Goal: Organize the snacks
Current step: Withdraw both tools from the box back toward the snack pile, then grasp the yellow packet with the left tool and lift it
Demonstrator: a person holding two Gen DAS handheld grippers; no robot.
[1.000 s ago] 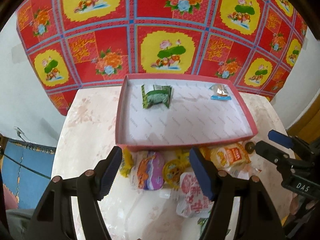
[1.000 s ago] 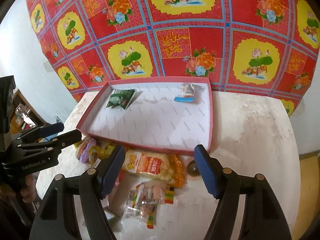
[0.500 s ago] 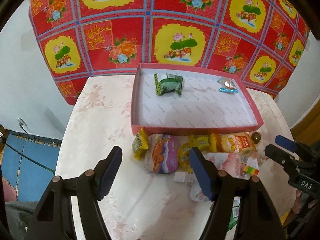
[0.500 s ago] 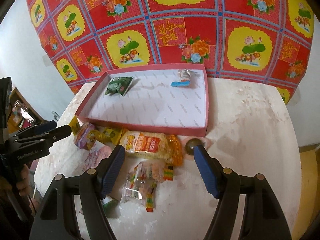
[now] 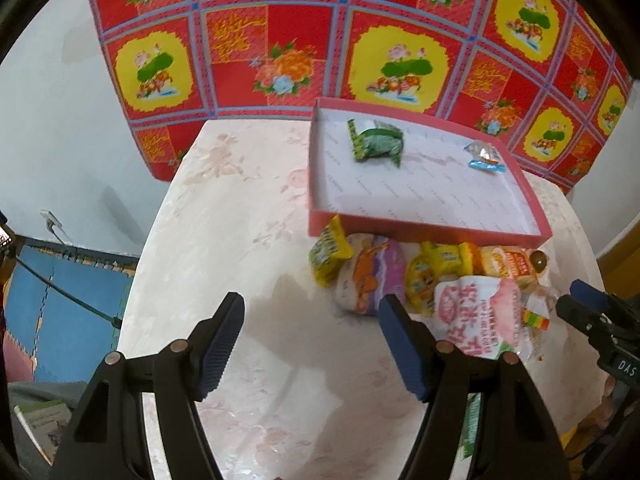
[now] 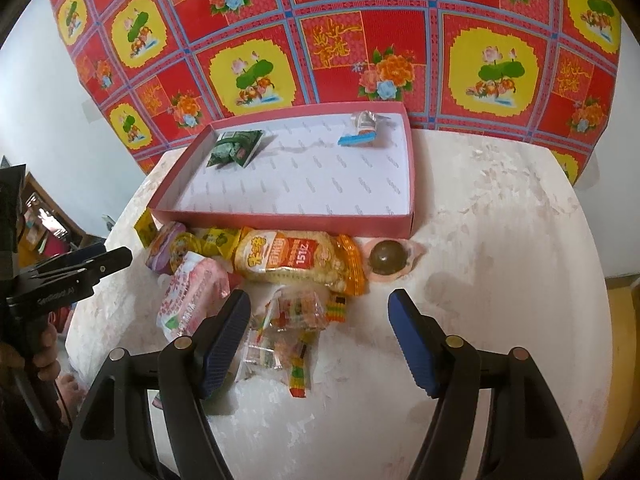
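1. We see two tongs. The left tongs (image 5: 312,314) hang wide open above the bare marble-patterned table (image 5: 224,240), gripping nothing; their right finger (image 5: 402,346) sits just beside the pink-and-white packet (image 5: 478,314), and we cannot tell if they touch.
2. The right tongs (image 6: 320,316) are just as wide open and empty, over the clear bag of colourful candies (image 6: 286,332); their left finger (image 6: 224,340) overlaps that bag's edge in the right wrist view.
3. Loose snacks lie in a row on the table against the near wall of the box. We count about seven: the candy bag, the pink-and-white packet, one orange-and-yellow puffed-snack bag (image 6: 298,262), one round brown sweet in a clear wrapper (image 6: 388,262), one purple pouch (image 5: 370,276) and at least two small yellow packets (image 5: 330,254).
4. Farther on is one shallow red box (image 6: 280,222) with a white floor.
5. Inside it, near the far wall, are two snacks, well apart: one green packet (image 6: 236,148) and one clear wrapper with a blue strip (image 6: 360,132).
6. Behind the table hangs one red-and-yellow floral cloth (image 6: 340,44).
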